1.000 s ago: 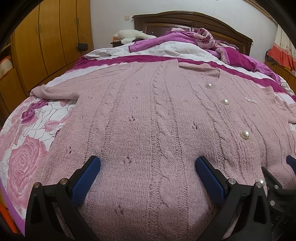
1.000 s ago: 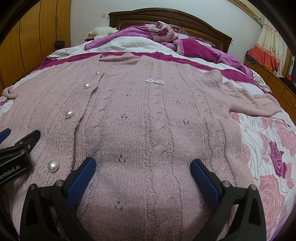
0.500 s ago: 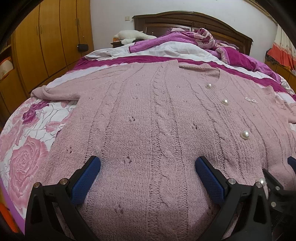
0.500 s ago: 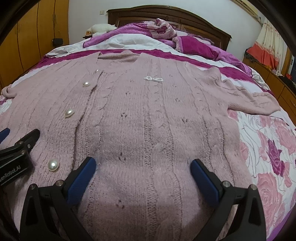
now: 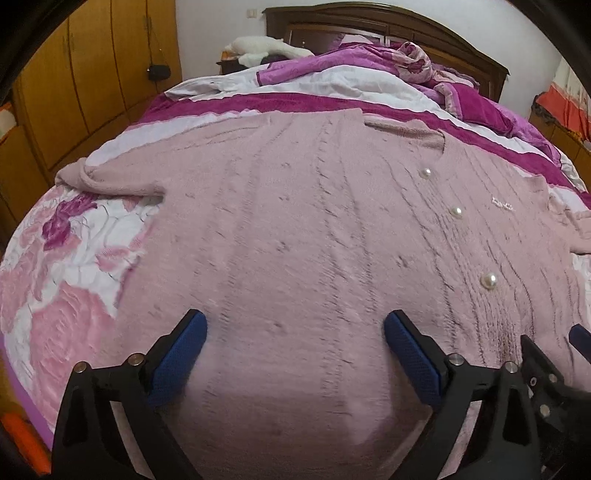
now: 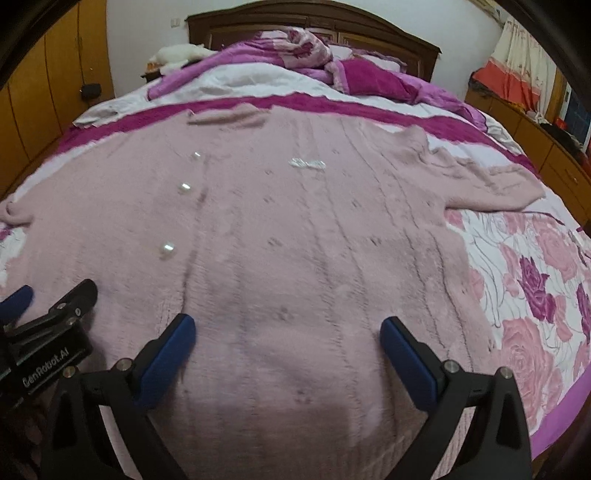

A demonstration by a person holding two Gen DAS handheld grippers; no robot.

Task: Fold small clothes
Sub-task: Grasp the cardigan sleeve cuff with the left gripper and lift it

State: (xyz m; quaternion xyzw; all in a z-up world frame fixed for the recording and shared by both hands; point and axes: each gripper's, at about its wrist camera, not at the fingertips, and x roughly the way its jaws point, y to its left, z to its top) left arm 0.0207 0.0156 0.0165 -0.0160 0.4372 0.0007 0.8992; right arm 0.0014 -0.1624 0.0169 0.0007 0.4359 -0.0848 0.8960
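A pink cable-knit cardigan [image 5: 295, 229] with pearl buttons [image 5: 488, 280] lies flat and spread out on the bed, hem toward me; it also shows in the right wrist view [image 6: 295, 240]. Its left sleeve [image 5: 110, 181] and right sleeve [image 6: 491, 184] stretch out sideways. My left gripper [image 5: 295, 328] is open and empty above the left half of the hem. My right gripper [image 6: 288, 332] is open and empty above the right half. Each gripper's edge shows in the other's view.
The bed has a rose-print sheet [image 6: 535, 288] to both sides of the cardigan. A magenta and white blanket pile [image 5: 369, 81] lies before the dark headboard [image 5: 388, 22]. Wooden wardrobes [image 5: 92, 66] stand left, low cabinets [image 6: 546, 147] right.
Both grippers have lifted and moved back a little; the cardigan now looks farther off and the views are blurred by motion. The jaws stay open.
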